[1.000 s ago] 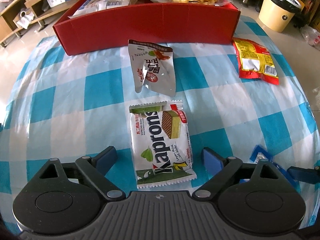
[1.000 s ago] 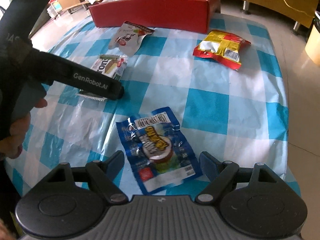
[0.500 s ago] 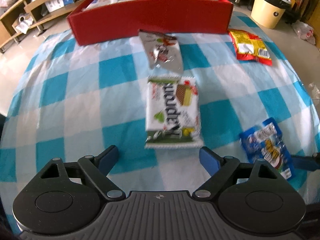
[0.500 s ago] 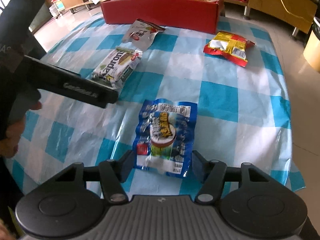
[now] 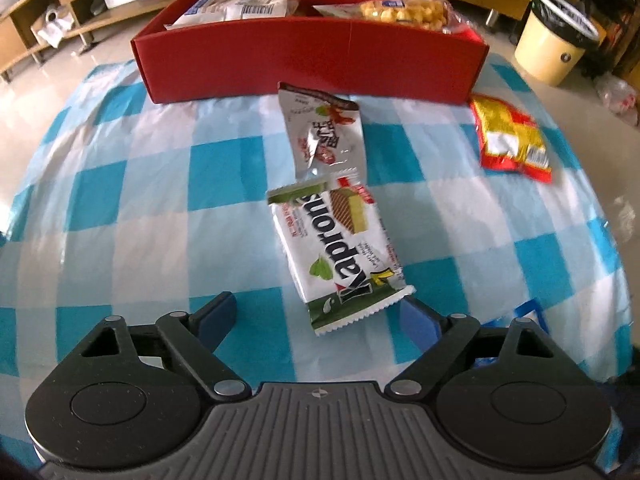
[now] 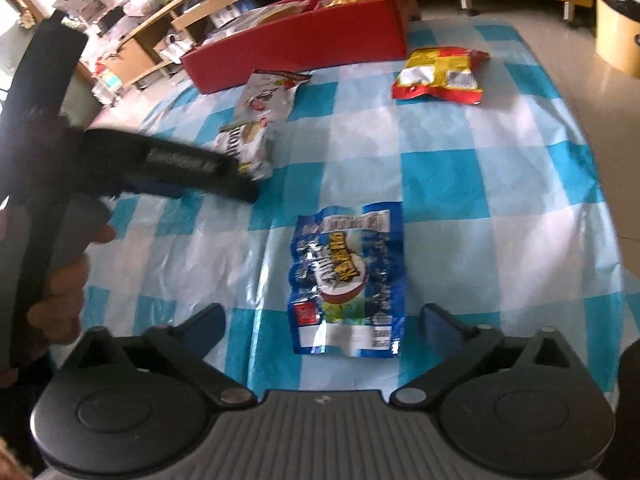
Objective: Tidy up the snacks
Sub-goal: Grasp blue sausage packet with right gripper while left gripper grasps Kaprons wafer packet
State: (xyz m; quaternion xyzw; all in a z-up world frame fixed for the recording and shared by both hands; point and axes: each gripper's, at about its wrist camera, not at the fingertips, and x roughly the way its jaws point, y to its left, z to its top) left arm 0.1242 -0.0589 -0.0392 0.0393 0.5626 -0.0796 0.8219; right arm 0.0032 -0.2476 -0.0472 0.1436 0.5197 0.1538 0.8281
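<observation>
From the left wrist camera, the left gripper [image 5: 318,314] has its jaws spread wide and holds nothing. It tips down over the checked tablecloth [image 5: 132,184]. The white wafer pack [image 5: 340,248] lies flat just ahead, with its near corner beside the right finger but not pinched. A silver snack bag [image 5: 326,132] sits just past it, touching its far end. A red and yellow bag [image 5: 512,140] lies off to the right. The red box [image 5: 312,60] stands at the back with two snacks already inside. I think this step is picking up the wafer pack. Next, the gripper needs to slide over a bit so the pack sits between both fingers, then squeeze.

From the right wrist camera, the right gripper [image 6: 322,320] is opening its jaws wide. The blue snack bag [image 6: 348,284] lies flat between them, but they do not press it. A hand [image 6: 60,280] at the left holds the other gripper's handle, tilted down toward the wafer pack.
</observation>
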